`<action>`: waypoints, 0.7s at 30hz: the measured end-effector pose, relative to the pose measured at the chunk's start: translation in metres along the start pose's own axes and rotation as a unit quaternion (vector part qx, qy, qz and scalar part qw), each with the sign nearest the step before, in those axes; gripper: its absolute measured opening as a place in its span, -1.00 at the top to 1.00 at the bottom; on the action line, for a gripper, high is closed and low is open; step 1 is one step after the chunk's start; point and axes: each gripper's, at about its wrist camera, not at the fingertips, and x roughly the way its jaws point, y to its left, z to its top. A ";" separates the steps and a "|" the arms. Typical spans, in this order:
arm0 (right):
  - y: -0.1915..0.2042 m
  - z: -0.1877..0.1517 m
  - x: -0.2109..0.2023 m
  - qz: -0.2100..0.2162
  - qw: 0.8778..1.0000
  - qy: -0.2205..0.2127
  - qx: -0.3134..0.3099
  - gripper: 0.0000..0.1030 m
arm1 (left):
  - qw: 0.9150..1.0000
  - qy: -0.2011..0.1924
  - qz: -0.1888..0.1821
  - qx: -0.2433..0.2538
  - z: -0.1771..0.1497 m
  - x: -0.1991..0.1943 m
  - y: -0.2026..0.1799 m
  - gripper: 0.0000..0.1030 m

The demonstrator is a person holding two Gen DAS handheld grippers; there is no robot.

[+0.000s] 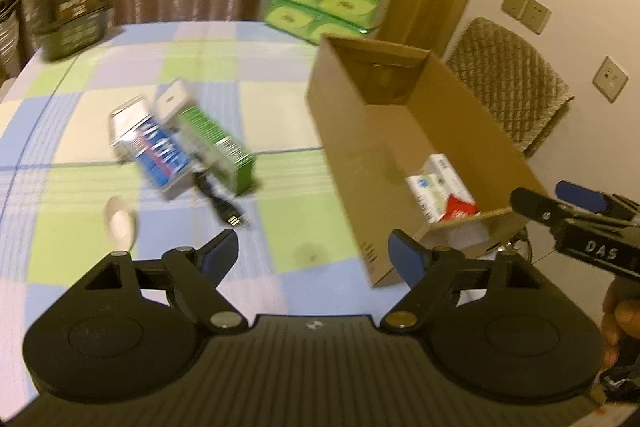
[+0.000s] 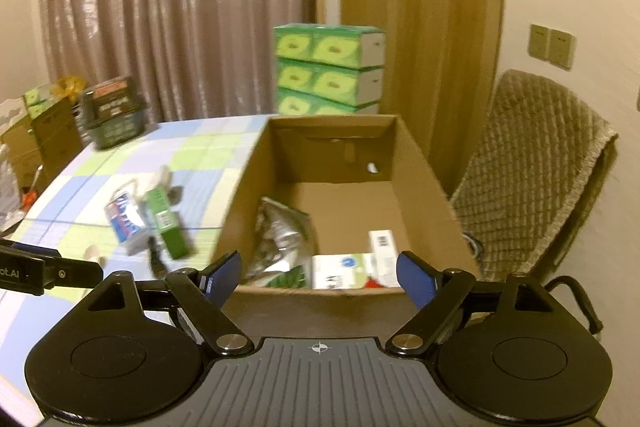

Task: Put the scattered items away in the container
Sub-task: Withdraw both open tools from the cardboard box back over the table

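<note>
A: Left gripper (image 1: 312, 255) jaws spread, nothing between; the right gripper (image 2: 320, 277) likewise, over the cardboard box (image 2: 424, 163).
B: Cartons (image 1: 182, 141), blurred, mid-surface (image 1: 280, 131), beside the box.

Home dining room.
Checked cloth on the table (image 1: 168, 67); floor-length curtains (image 2: 180, 7); padded chair (image 2: 532, 163); stacked tissue boxes (image 2: 330, 67); wall switches (image 2: 552, 45).

Left wrist view faces tablecloth (image 1: 120, 67) obliquely; right wrist view faces into cardboard box (image 2: 420, 163); both share box, table
</note>
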 end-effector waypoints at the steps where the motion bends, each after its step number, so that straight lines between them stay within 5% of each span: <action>1: 0.005 -0.001 -0.001 0.003 1.000 0.000 -0.003 -0.61 | 1.000 -0.001 0.004 -0.004 -0.004 -0.004 0.006 -0.61; 6: 0.032 -0.006 -0.007 0.023 1.000 0.004 -0.021 -0.67 | 0.999 -0.008 0.033 -0.005 -0.020 -0.024 0.024 -0.84; 14: 0.071 -0.014 -0.008 0.052 0.997 0.008 -0.058 -0.92 | 0.997 -0.010 0.069 -0.015 -0.039 -0.043 0.054 -0.92; 21: 0.096 -0.016 0.000 0.063 0.995 0.017 -0.078 -0.96 | 0.996 -0.006 0.087 -0.033 -0.053 -0.052 0.083 -0.93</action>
